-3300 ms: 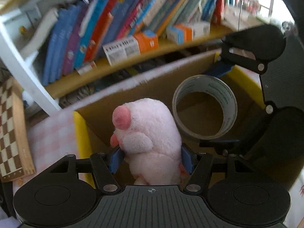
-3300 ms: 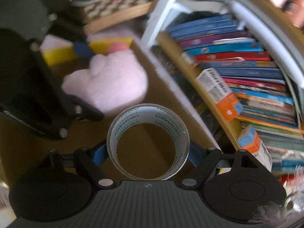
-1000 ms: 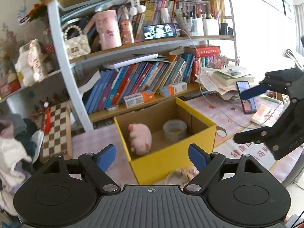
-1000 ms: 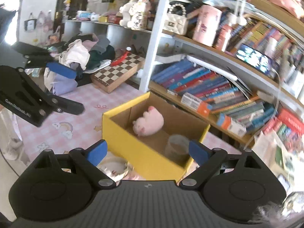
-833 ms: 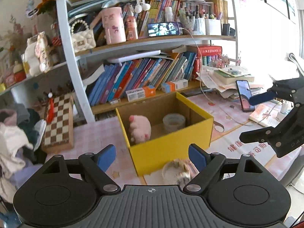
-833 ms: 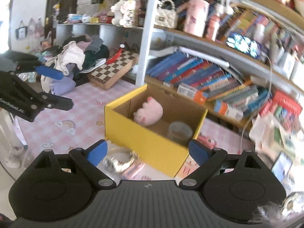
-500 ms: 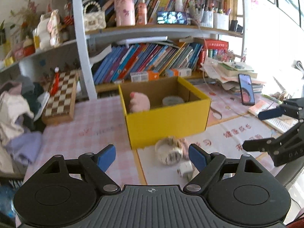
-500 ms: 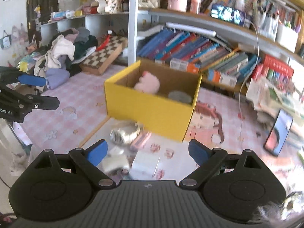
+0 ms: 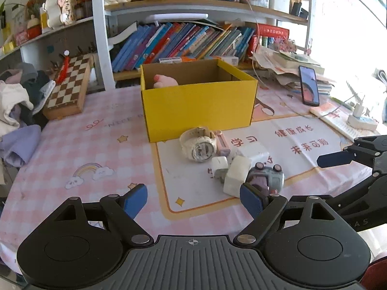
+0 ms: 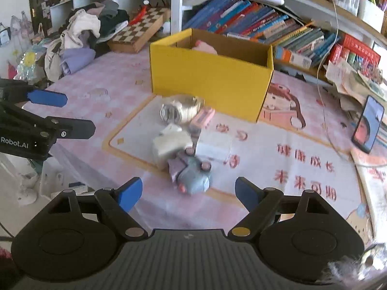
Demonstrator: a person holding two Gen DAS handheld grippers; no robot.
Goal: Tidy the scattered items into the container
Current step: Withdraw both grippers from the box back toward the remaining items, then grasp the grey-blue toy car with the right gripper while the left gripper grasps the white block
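both wrist cameras looked forward and down along their tongs from just above the table (image 9: pixel 72 149). the left view faced the yellow box (image 9: pixel 198 106) squarely; the right saw it (image 10: pixel 210 77) from the right. both shared the shelves (image 9: pixel 193 4).

The box (image 9: pixel 198 106) wall hides all but the top of the pink plush (image 9: pixel 165 82); the rest of its inside cannot be seen. In the right wrist view the watch (image 10: pixel 180 110), blocks (image 10: pixel 170 143) and toy car (image 10: pixel 191 174) are smeared by blur.
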